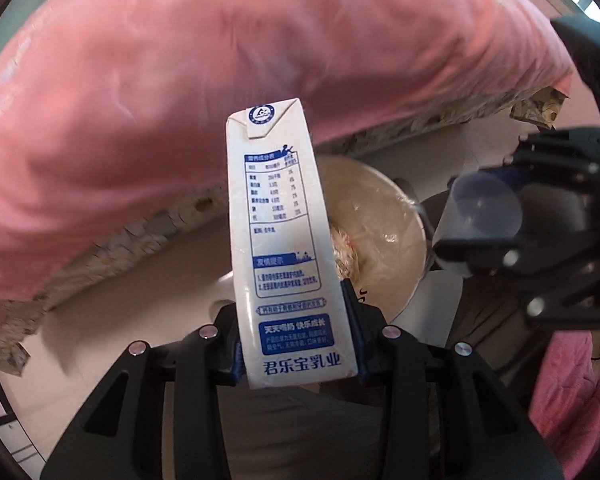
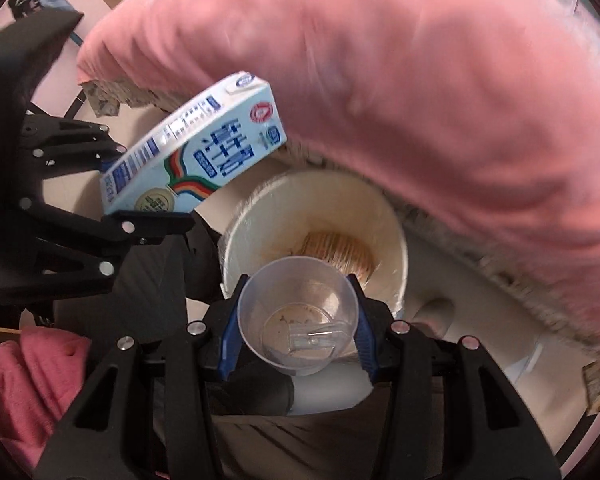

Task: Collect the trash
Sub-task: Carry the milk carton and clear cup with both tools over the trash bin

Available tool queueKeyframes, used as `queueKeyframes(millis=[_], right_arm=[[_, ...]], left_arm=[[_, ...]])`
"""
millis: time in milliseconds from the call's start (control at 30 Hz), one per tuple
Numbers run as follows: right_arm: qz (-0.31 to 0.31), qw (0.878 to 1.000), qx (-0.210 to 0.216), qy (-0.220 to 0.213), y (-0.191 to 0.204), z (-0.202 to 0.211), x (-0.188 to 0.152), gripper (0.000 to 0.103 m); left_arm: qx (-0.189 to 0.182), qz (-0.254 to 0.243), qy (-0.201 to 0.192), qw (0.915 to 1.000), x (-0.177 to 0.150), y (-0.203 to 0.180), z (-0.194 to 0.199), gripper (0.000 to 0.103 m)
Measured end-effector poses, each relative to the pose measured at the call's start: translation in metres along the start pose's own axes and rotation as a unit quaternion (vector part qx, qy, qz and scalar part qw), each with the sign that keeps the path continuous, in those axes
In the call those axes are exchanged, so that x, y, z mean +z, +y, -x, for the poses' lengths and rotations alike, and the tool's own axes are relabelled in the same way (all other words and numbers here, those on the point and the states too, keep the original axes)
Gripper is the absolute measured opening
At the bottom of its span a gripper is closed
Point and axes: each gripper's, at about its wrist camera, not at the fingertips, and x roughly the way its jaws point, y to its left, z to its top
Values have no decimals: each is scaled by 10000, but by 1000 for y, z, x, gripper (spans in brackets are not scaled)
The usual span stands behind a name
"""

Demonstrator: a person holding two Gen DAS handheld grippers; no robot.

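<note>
My left gripper (image 1: 296,344) is shut on a white and blue milk carton (image 1: 284,248) and holds it above a cream trash bin (image 1: 384,216) with a clear liner. The carton also shows in the right wrist view (image 2: 196,148), tilted, over the bin (image 2: 380,208). My right gripper (image 2: 298,320) is shut on a clear plastic cup (image 2: 300,316) with residue and a small clear piece inside, held over the bin's near rim. The cup also shows in the left wrist view (image 1: 476,216). Crumpled brownish trash lies in the bin.
A bed with a pink blanket (image 1: 220,80) overhangs the bin on the far side; its patterned mattress edge (image 1: 140,236) runs just behind the bin. Pink fabric (image 2: 32,380) lies on the near side. The floor (image 1: 112,320) is pale.
</note>
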Motion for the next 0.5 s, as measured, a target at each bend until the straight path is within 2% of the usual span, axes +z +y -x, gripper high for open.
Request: queueKeyframes(millis=[133,500], right_arm=[[-171,9995,45,269,-7,-37,-2,48],[-887,9925,-255,807,-38,-124,3,48]], left_arm=[[-184,178,289,9993,-1,5,-38,41],[-532,627,960,9920,8,8,-127,41]])
